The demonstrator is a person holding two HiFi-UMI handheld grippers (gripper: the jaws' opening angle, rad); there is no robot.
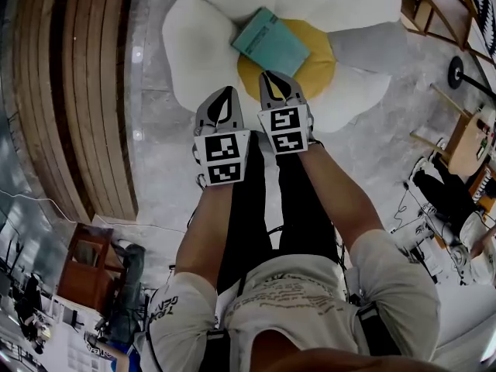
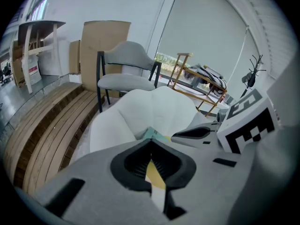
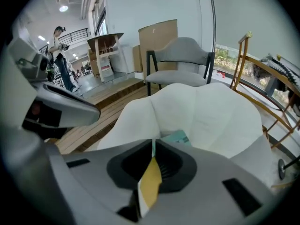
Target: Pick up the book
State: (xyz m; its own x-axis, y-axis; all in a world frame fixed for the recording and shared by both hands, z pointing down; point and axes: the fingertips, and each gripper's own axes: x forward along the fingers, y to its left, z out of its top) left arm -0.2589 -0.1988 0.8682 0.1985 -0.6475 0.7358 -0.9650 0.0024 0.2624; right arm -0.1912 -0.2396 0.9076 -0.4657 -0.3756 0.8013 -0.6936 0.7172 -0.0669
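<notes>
A teal book (image 1: 271,41) lies flat on the yellow centre of a white flower-shaped cushion (image 1: 201,45) on the floor. Both grippers hang side by side just short of it, pointing steeply down. My left gripper (image 1: 225,93) is over the cushion's near white petal, shut and empty. My right gripper (image 1: 269,77) is shut and empty too, with its tips over the yellow centre just below the book's near edge. In the left gripper view the book's corner (image 2: 152,134) peeks above the shut gripper (image 2: 151,143). In the right gripper view the book (image 3: 177,137) shows just beyond the shut gripper (image 3: 153,143).
Curved wooden steps (image 1: 70,91) run along the left. Behind the cushion stand a grey chair (image 2: 126,64), a cardboard sheet (image 2: 105,41) and a wooden rack (image 2: 199,81). A grey cushion (image 1: 368,45) lies at the right. A person (image 3: 59,50) stands far off.
</notes>
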